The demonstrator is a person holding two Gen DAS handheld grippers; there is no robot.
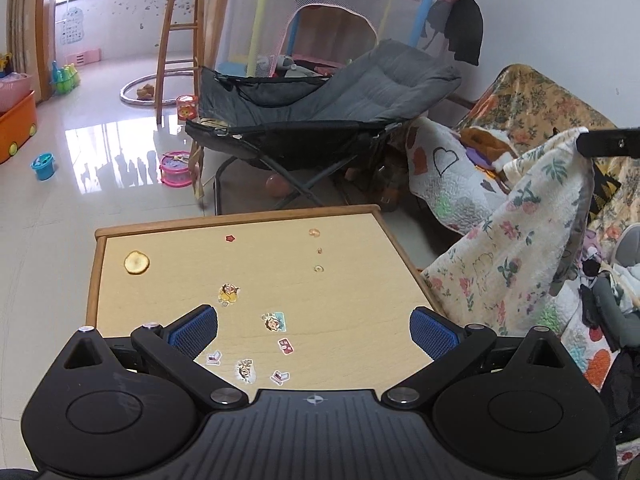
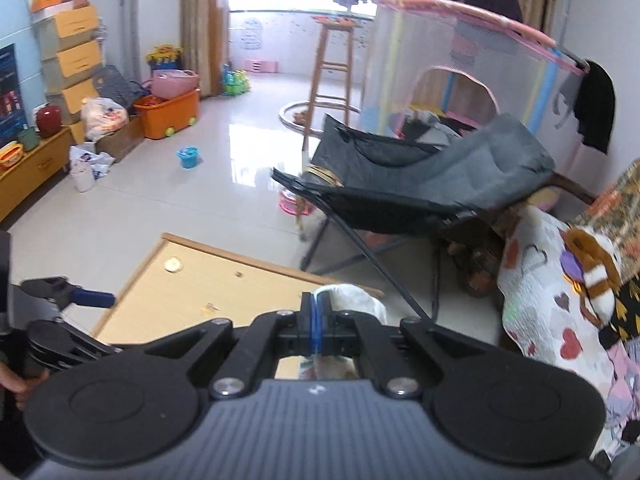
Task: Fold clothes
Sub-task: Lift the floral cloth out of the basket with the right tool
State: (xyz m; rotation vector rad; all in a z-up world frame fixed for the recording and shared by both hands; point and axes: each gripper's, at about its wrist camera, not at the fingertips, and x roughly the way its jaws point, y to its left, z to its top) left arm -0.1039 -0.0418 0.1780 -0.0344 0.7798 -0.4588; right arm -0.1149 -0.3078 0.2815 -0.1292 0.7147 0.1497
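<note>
1. Where the left wrist view looks down and forward, seen first: the left gripper (image 1: 313, 330) with its blue pads (image 1: 194, 330) spread wide and nothing between them, hovering over a small wooden table (image 1: 240, 222) dotted with cartoon stickers (image 1: 229, 294). Probably held open and clear of the tabletop so as to be ready to take a second corner of the cloth
2. At the right edge of that same view: a cream floral garment (image 1: 516, 248) dangling from the black tip of the right gripper (image 1: 582, 142), pinched at its top corner. Hanging with its long axis close to vertical, the gathered top pointing up toward the pinch, the loose lower edge fanning out down and to the left, beside the table's right rim and not lying on the surface. Likely lifted this high so that the fabric drops straight and its shape can be read before spreading
3. Behind the table in that view: a grey folding lounge chair (image 1: 360, 92), a quilt with hearts (image 1: 440, 168) on a sofa, toys on a glossy tiled floor
4. Where the right wrist view takes over: the right gripper's blue pads pressed together with a thin fold of pale fabric caught between them, a white bulge of cloth just past the tips. Most of the garment hidden below the gripper body, so its hang not readable here
5. At the far left of this view: the left gripper seen side-on, one blue pad visible, held near the table's left side, well apart from the cloth
</note>
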